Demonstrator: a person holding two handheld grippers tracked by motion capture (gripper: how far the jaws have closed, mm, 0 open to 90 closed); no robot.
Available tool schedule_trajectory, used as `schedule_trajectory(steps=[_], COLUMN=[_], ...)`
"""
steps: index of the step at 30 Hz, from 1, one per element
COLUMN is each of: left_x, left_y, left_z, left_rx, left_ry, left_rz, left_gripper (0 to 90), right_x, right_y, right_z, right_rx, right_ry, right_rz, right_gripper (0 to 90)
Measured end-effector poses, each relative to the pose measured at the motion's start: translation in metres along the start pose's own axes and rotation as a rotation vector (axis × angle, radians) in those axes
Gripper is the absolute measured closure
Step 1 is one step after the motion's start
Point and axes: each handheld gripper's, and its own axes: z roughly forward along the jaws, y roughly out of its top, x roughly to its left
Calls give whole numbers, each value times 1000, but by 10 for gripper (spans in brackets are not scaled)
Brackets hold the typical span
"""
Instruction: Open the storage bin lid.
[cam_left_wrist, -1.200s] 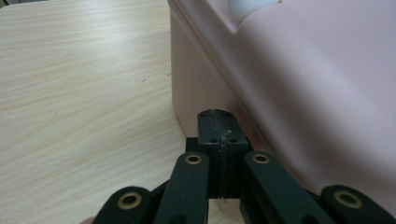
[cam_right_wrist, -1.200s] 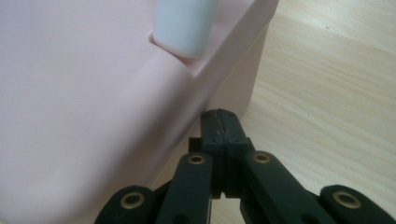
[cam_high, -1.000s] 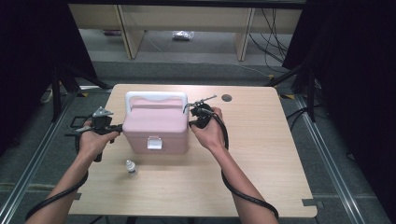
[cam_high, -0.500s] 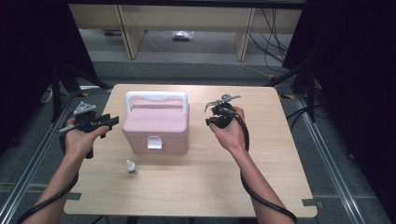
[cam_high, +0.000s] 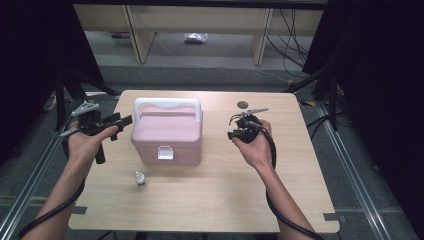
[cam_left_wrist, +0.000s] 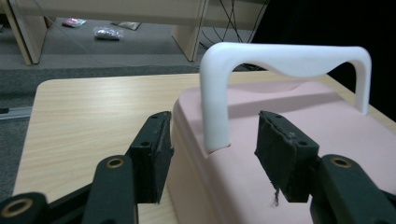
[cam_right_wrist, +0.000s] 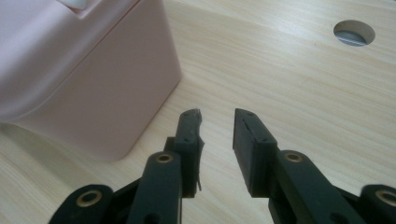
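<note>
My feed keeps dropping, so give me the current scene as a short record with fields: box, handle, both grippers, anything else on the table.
box: pink box on the wooden table, lid closed, white latch at the front
handle: white handle raised upright
left gripper: beside the box's left end, jaws have just been opening, nothing gripped
right gripper: to the right of the box, apart from it, jaws have just been opening, nothing between them
other: small bottle upright in front of the box

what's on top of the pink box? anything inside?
On the pink box stands its white handle, upright over the closed lid; nothing else lies on it. A white latch sits at the front. The inside cannot be seen: the lid covers it.
</note>
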Motion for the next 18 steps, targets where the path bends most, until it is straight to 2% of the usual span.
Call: schedule_trajectory(steps=[1,2,3,5,6,7,9,10,13,15,16,18], left_x=[-1,-2,-2,-4,-4,-5,-6,-6,-5,-5,-4,-3], left_y=[1,1,2,4,4,4,5,5,5,6,7,9], left_z=[2,4,6,10,11,13,18,20,27,32,35,40], left_rx=[4,9,12,18,21,25,40,46,56,63,66,64], left_ry=[-3,-1,0,-1,3,3,3,2,2,7,10,14], left_rz=[0,-2,1,-2,-1,-4,-3,-2,-12,-20,-18,-26], left_gripper=[441,440,440,440,440,440,441,441,442,447,454,457], right_x=[1,0,4,5,4,2,4,4,6,10,12,13], right_y=[0,0,0,-1,-1,-1,-2,-2,-3,-4,-4,-3], right_z=[0,-1,-1,-2,-2,-1,-1,0,0,-1,0,0], right_rx=[2,-4,1,7,2,-20,-4,-19,-22,-12,-27,-23], right_ry=[13,17,28,34,41,36,43,49,57,54,48,57], right_rz=[0,-19,15,29,12,-28,4,-25,-26,12,-11,-17], right_gripper=[719,716,710,709,708,708,706,705,703,702,701,700])
